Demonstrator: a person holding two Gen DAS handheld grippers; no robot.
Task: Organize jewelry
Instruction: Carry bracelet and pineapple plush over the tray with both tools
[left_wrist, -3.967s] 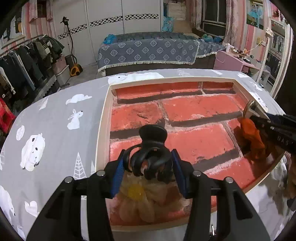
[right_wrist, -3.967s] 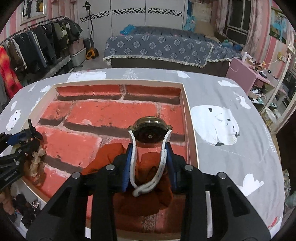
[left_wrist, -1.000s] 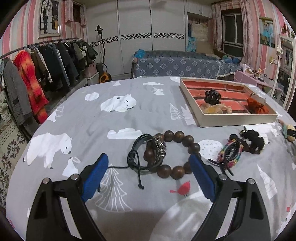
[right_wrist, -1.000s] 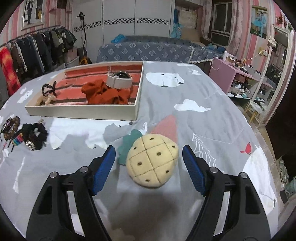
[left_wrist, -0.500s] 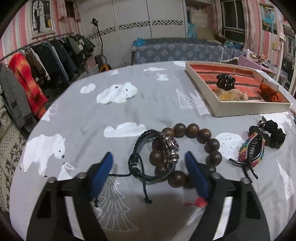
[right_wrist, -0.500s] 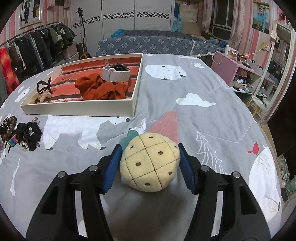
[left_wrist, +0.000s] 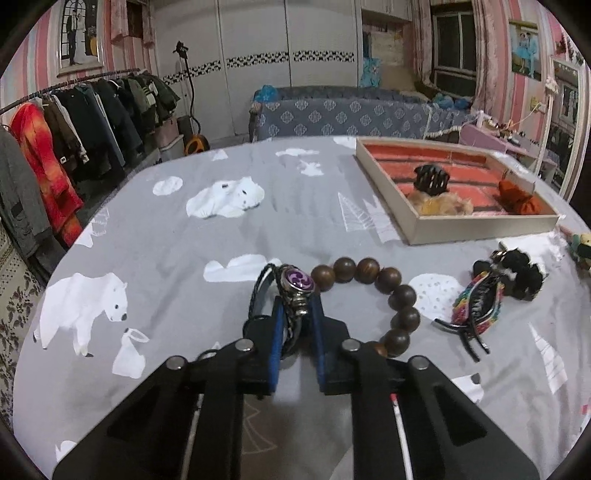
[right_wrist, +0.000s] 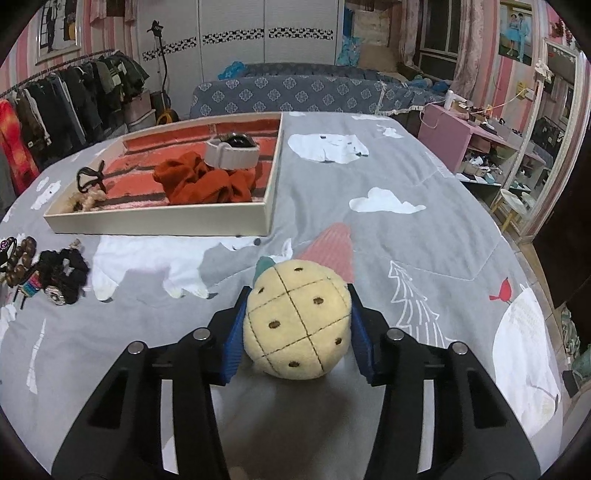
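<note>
Left wrist view. Half a second back: blue pads spread wide either side of the bracelet pile. Now: left gripper clamped on the dark braided leather bracelet with the purple enamel charm, pads pinching the strap just below the charm. Bracelet apparently not yet lifted off the grey animal-print tablecloth, though contact underneath hard to tell. Brown wooden bead bracelet curving off to the right, touching or tucked under the right finger; real risk of dragging it along on the lift. Further right, loose on the cloth: rainbow-striped hair claw and black fuzzy scrunchie. Beyond, the shallow cream-walled tray with brick-red lining, already holding a black claw clip atop something pale and fluffy, plus an orange scrunchie.

Right wrist view. Same change: jaws wide a second ago, now right gripper closed on the round cream plush pineapple with stitched grid and brown dots, pads pressed into both sides, green leaf tip poking out behind. Tray ahead and left, with a beige-strapped watch lying against the orange scrunchie.

Meaning for the task: both grasps apparently secured; lift and carry to the tray likely next. Several pieces still outside.
</note>
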